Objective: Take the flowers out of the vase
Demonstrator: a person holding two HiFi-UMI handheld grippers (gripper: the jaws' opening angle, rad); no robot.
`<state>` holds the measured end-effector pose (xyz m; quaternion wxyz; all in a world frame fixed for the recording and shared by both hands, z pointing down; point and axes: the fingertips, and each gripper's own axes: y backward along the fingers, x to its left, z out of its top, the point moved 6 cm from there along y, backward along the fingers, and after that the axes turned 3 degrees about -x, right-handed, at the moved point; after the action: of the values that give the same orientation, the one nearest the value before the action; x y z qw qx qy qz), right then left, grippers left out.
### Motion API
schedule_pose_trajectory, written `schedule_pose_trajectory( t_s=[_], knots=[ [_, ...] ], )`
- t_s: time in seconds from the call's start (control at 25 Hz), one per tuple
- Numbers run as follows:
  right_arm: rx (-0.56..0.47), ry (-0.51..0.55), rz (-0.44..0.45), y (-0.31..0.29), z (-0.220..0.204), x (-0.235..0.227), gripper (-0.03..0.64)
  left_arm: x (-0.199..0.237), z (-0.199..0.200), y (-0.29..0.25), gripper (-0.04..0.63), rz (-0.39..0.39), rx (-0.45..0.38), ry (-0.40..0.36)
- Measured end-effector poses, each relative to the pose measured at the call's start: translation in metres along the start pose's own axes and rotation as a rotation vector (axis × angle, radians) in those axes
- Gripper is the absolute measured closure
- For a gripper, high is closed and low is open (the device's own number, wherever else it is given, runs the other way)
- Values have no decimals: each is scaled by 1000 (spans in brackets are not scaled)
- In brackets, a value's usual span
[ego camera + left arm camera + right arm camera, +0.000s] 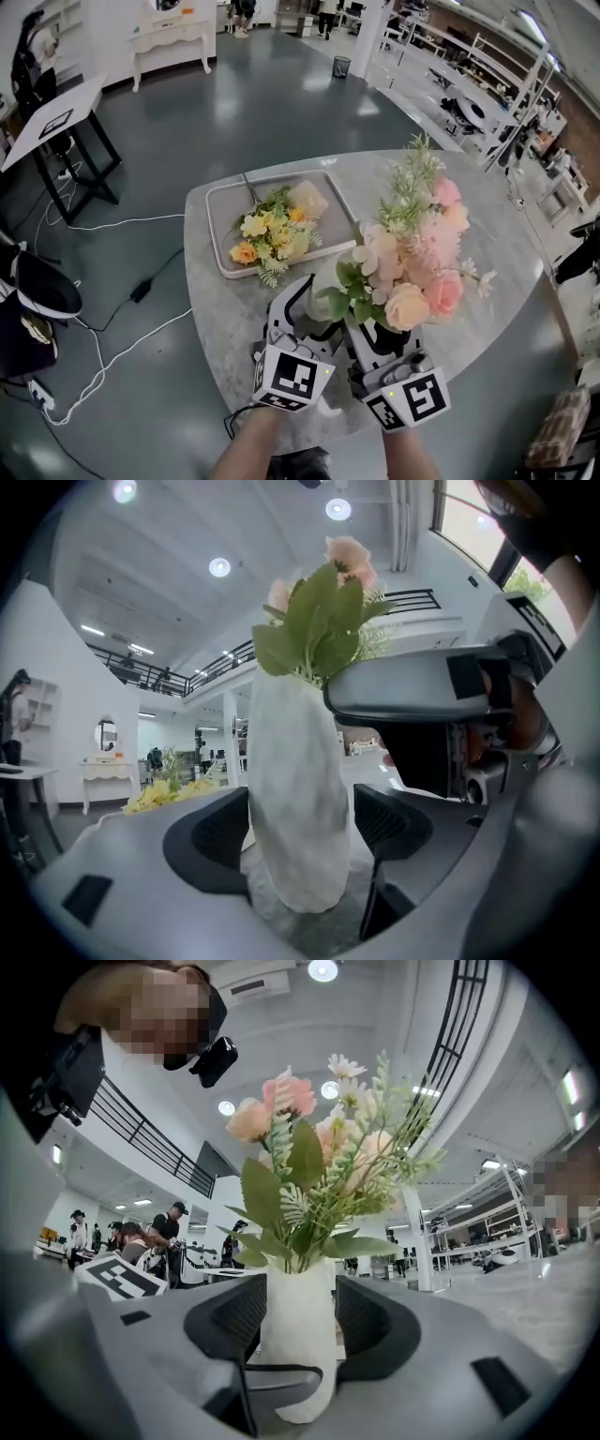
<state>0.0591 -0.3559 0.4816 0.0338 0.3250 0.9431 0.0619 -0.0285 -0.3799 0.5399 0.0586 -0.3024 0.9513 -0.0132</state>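
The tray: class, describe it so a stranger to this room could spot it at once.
Find the round grey table. On its far left part lies a shallow grey rectangular tray. Unlike the white vase of pink flowers nearby, it holds yellow flowers.

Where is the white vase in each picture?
Head view: tall bumpy white vase, low centre, under the bunch of pink flowers with green leaves.
Left gripper view: the vase fills the middle.
Right gripper view: the vase stands bottom centre.
Shared landmark: that bunch, in its mouth.
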Motion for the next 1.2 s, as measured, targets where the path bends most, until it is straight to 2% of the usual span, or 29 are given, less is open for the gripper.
schedule_pose_trajectory(
  t_s=[0.28,0.56,0.68,0.84,1.12,1.2],
  knots=[
    [-49,-13,18,-9,5,-1,397,-1,-1,2,265,20,-9,32],
    [-55,32,35,-16,8,3,407,2,0,3,270,18,-12,70],
    [-80,47,47,-17,10,4,407,1,-1,3,270,11,-9,60],
    [-141,-2,46,-14,18,2,405,-2,2,4,270,11,-5,39],
    [-132,28,43,-16,21,1,423,0,0,4,270,11,-5,54],
    [-157,24,50,-15,28,2,454,-1,1,4,270,9,-2,48]
  ],
)
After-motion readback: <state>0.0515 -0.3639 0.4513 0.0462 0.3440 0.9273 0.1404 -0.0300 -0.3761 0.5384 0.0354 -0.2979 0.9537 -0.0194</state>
